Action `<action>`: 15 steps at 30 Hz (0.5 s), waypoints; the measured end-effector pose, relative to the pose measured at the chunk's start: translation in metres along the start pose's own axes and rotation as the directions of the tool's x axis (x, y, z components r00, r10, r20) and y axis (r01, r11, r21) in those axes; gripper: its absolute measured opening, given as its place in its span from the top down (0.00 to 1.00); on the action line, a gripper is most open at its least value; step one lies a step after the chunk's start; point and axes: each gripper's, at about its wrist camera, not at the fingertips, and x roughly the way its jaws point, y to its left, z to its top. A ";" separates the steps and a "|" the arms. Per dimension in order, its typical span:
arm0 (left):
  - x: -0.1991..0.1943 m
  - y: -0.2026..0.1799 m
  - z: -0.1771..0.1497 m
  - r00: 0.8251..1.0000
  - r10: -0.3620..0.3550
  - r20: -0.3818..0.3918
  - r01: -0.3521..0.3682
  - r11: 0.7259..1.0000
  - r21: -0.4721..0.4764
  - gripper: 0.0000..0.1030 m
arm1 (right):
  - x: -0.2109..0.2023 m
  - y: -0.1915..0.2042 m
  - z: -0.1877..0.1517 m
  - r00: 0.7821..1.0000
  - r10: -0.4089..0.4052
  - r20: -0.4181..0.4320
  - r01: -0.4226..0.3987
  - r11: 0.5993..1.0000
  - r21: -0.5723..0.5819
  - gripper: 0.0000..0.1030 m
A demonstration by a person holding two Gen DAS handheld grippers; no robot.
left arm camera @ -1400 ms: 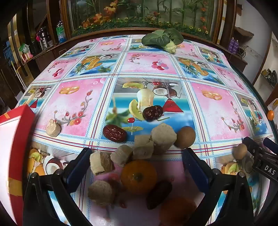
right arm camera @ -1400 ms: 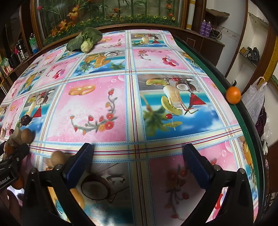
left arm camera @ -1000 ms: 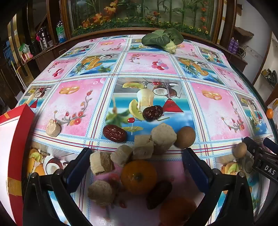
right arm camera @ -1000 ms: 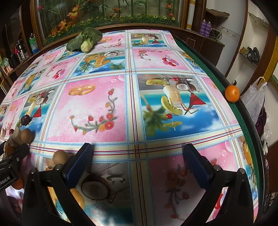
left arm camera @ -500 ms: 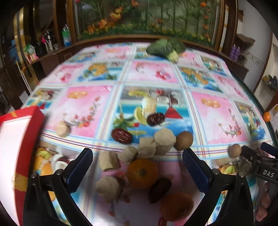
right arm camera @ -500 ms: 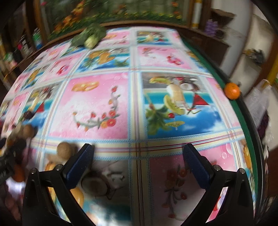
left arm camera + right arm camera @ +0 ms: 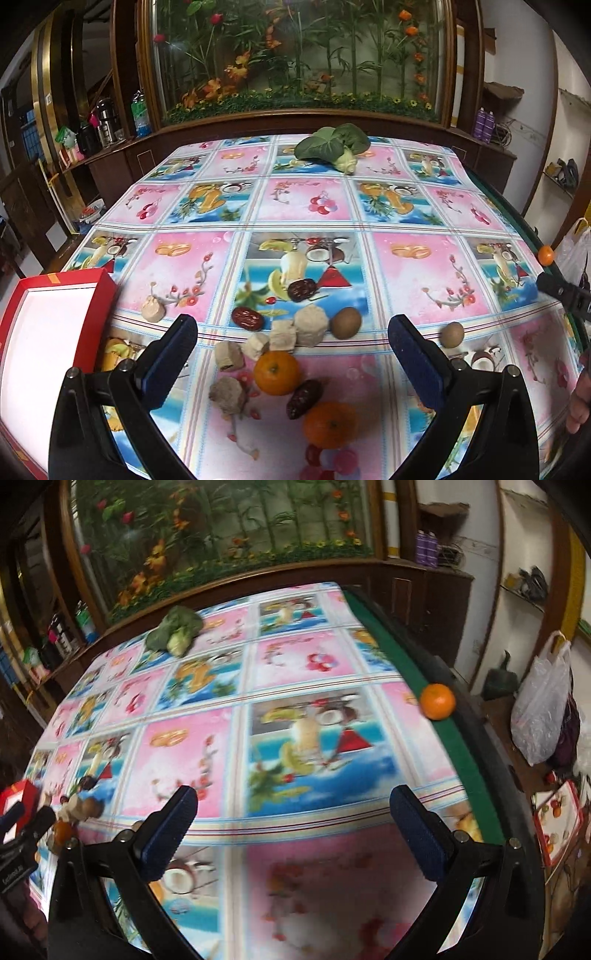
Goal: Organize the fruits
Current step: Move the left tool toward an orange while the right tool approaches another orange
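Observation:
In the left wrist view my left gripper (image 7: 291,345) is open above a heap of food on the patterned tablecloth: two oranges (image 7: 277,373) (image 7: 330,424), red dates (image 7: 247,318) (image 7: 303,393), beige cake cubes (image 7: 310,325) and brown round fruits (image 7: 345,322) (image 7: 451,334). A red box (image 7: 55,332) lies at the left. In the right wrist view my right gripper (image 7: 293,823) is open and empty above the cloth. A lone orange (image 7: 437,700) sits on the green table edge beyond it; it also shows in the left wrist view (image 7: 545,254).
A leafy green vegetable (image 7: 332,146) lies at the table's far end. A lone cake cube (image 7: 152,309) sits near the box. A white plastic bag (image 7: 543,709) hangs off the right of the table. Wooden cabinets and a plant display stand behind.
Both grippers have risen and pulled back, so more of the table shows. The right gripper has turned right toward the lone orange. Both stay open; no fruit has moved.

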 end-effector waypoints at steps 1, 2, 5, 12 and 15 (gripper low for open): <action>0.001 -0.002 0.000 1.000 -0.006 -0.005 0.006 1.000 0.001 0.01 | -0.002 -0.006 0.001 1.000 -0.008 0.005 0.008 1.000 0.015 0.00; 0.001 -0.004 0.000 1.000 -0.007 -0.008 0.007 1.000 0.004 0.01 | -0.002 -0.014 0.003 1.000 -0.019 0.008 0.019 0.999 0.030 0.00; 0.006 -0.010 -0.002 1.000 -0.007 -0.027 0.008 1.000 0.030 0.01 | 0.000 -0.039 0.012 1.000 -0.028 -0.003 0.029 0.997 0.077 0.00; 0.012 -0.003 -0.006 0.997 0.034 -0.069 -0.027 0.995 0.094 0.01 | 0.005 -0.097 0.043 0.999 0.047 -0.003 -0.045 0.973 0.225 0.00; 0.014 0.021 -0.004 0.993 0.090 -0.079 -0.083 0.992 0.093 0.01 | 0.012 -0.114 0.054 0.994 0.105 0.000 -0.100 0.947 0.306 0.00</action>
